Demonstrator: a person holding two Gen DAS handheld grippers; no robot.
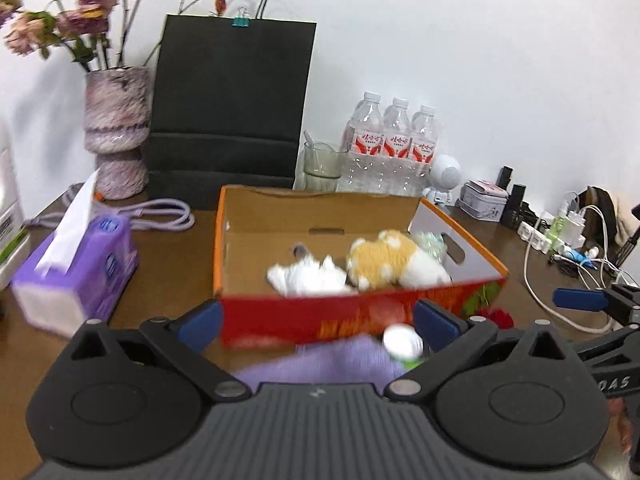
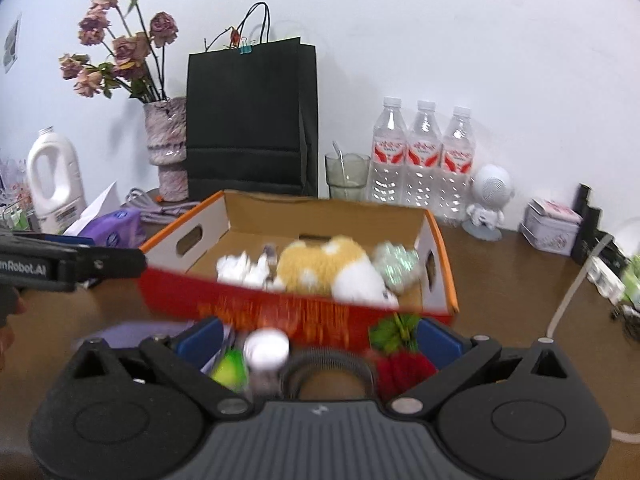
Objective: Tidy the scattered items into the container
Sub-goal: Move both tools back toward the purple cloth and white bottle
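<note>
The box (image 1: 360,312) sits on the bench (image 1: 168,264) straight ahead of me, red outside, bare card inside, open at the top; in it lie a plush toy (image 1: 394,262), yellow and white, a crumpled white thing (image 1: 308,276) to its left that I cannot name, and a pale green shiny thing (image 1: 432,244) tucked against the right wall; a small dark object behind the white one is too blurred to tell. My left fingers (image 1: 316,322) stand wide apart with nothing gripped, and so do my right fingers (image 2: 318,338); both pairs are just short of the box's near wall. Still outside the box, close under me: a purple cloth (image 1: 320,364), smeared by blur, a white-capped bottle (image 2: 266,350) with something green (image 2: 230,364) beside it, a coiled spring (image 2: 326,364), and a red flower (image 2: 402,364) with green leaves; my own gripper bodies cut off their lower parts. Along the wall stand a vase (image 1: 116,132) of dried roses, a black bag (image 1: 228,108), a glass (image 1: 320,164) with a spoon, three water bottles (image 1: 394,144) and a white figurine (image 1: 444,178); a tissue pack (image 1: 76,276) lies left, a tin (image 1: 482,200) and tangled chargers (image 1: 568,232) right; a white jug (image 2: 54,176) shows at the far left in the right view.
</note>
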